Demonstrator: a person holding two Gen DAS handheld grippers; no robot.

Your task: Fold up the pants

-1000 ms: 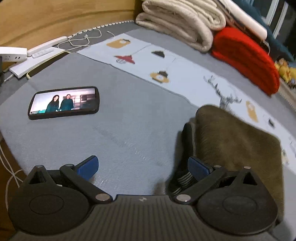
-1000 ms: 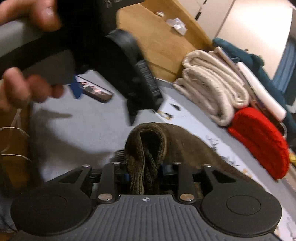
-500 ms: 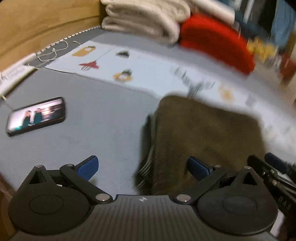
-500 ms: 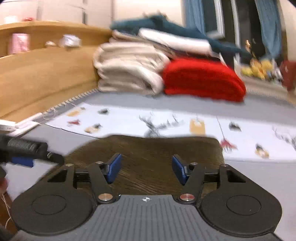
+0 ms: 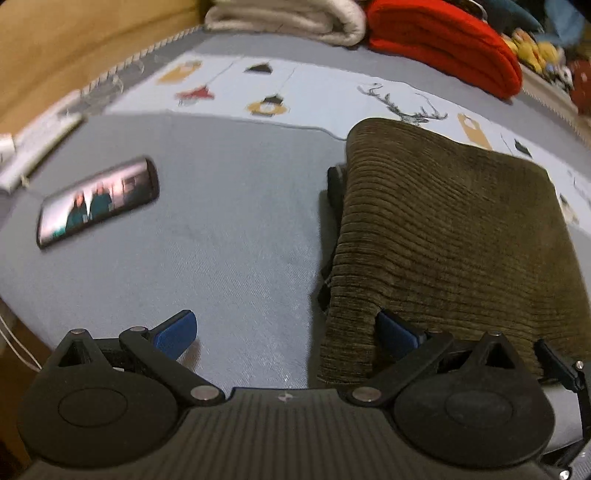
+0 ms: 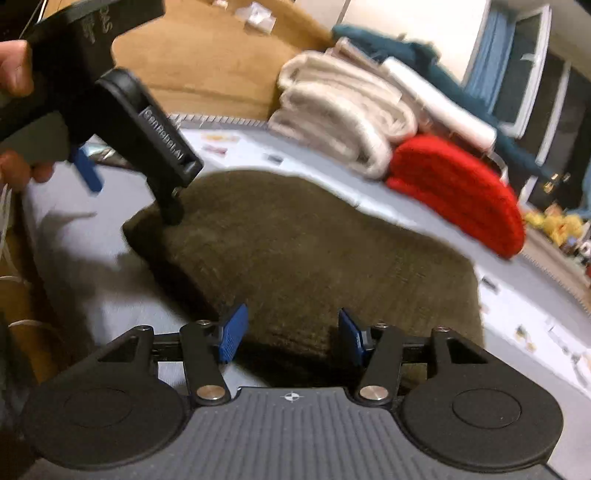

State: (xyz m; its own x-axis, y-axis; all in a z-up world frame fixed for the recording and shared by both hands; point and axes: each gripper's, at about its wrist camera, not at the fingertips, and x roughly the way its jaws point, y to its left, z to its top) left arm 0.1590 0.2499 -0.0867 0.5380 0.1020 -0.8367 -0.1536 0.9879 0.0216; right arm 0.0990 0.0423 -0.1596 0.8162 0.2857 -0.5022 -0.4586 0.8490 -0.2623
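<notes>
- One pair of olive corduroy pants [image 5: 443, 229], ribbed and folded into a rough square, lies on the grey bed sheet [image 5: 229, 229].
- My left gripper [image 5: 286, 330] stands spread wide over the pants' near-left edge, pinching nothing.
- My right gripper [image 6: 289, 332] is opening at the pants' near edge, pads clear of the cloth.
- One lit phone [image 5: 98, 202] lies left of the pants; one red knit bundle [image 5: 443, 40] and one cream folded blanket [image 5: 291, 16] sit beyond them.

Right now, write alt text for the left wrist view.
Folded brown corduroy pants lie on a grey bed, the open left gripper straddling their near edge. A lit phone lies left.
</notes>
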